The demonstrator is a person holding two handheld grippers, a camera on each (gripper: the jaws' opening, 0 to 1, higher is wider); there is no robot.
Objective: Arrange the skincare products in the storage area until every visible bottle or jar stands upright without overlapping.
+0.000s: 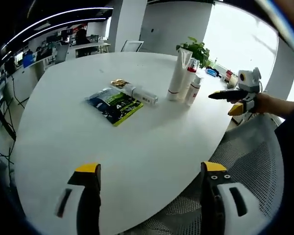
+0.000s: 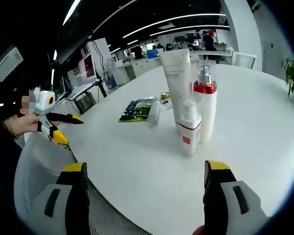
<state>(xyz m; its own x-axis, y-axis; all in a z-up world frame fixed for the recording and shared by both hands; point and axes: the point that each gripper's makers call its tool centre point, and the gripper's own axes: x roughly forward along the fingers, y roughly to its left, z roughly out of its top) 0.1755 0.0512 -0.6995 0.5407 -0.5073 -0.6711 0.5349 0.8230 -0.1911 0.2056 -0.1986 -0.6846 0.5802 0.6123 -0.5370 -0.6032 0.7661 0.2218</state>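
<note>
- Left gripper view: the left gripper (image 1: pixel 149 183) hangs over the near edge of the round white table (image 1: pixel 73 132), its two yellow-tipped jaws spread wide with nothing between them and touching nothing.
- Three products stand upright in a tight cluster at the far right of the table: one tall white squeeze tube (image 1: pixel 178 74), one white pump bottle with a red band (image 1: pixel 188 78) and one short white bottle with a clear cap (image 1: pixel 194 89).
- One slim white box (image 1: pixel 138 94) lies flat near the middle, just beside one green-and-blue foil sachet (image 1: pixel 114 105), also flat; a small gold packet (image 1: pixel 118 83) sits at the box's far end.
- The right gripper (image 1: pixel 220 96), held in a hand (image 1: pixel 265 103), is off the table's right edge; its jaws look closed together and empty.
- A grey mesh chair (image 1: pixel 245 161) stands below the table edge.
- Right gripper view: the right gripper's own jaws stand wide apart, holding nothing, before the three upright containers, the short bottle nearest.
- The left gripper appears at the left, above the mesh chair; how far its jaws part cannot be told here.
</note>
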